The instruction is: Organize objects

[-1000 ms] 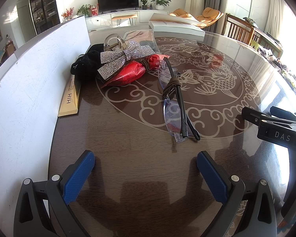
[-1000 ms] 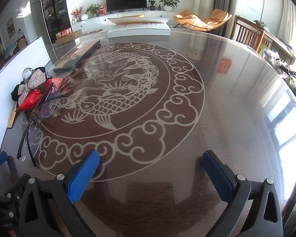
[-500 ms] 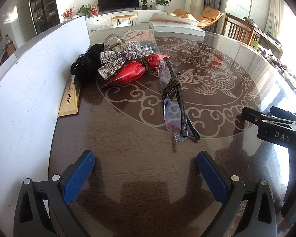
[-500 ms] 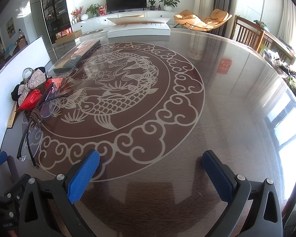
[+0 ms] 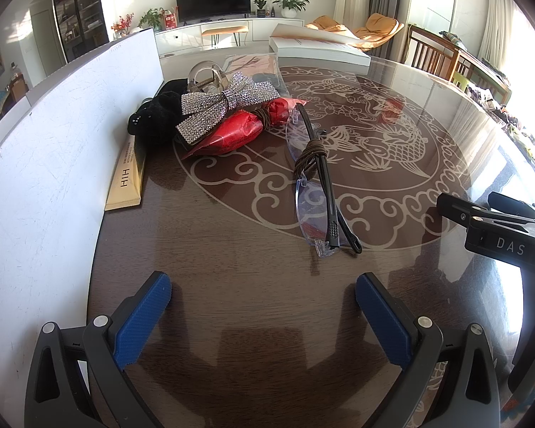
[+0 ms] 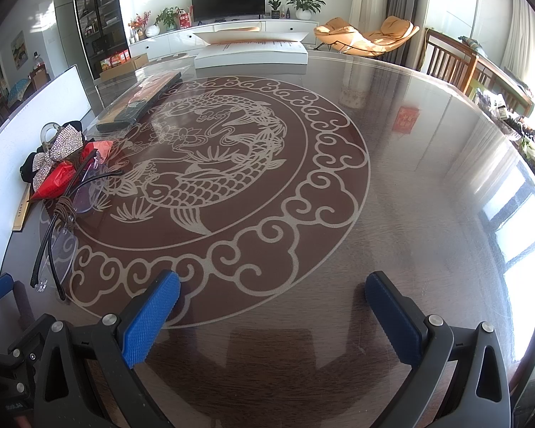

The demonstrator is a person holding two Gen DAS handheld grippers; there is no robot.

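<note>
A pile of small objects lies on the round glass table: rimless glasses [image 5: 315, 192] with a brown hair tie [image 5: 308, 153] wound round them, a red foil packet [image 5: 232, 132], a rhinestone bow clip [image 5: 224, 103], a black scrunchie [image 5: 157, 117], a clear ring-shaped clip [image 5: 207, 76] and a thin beige box [image 5: 128, 174]. My left gripper [image 5: 264, 306] is open and empty, just short of the glasses. My right gripper [image 6: 273, 306] is open and empty over bare table; the pile shows at that view's left, with the glasses [image 6: 59, 235] nearest.
A white board [image 5: 53, 135] stands upright along the table's left edge. A flat packaged item [image 6: 139, 101] and a large white box [image 6: 253, 50] lie at the far side. The right gripper's body [image 5: 499, 239] reaches in from the right of the left wrist view.
</note>
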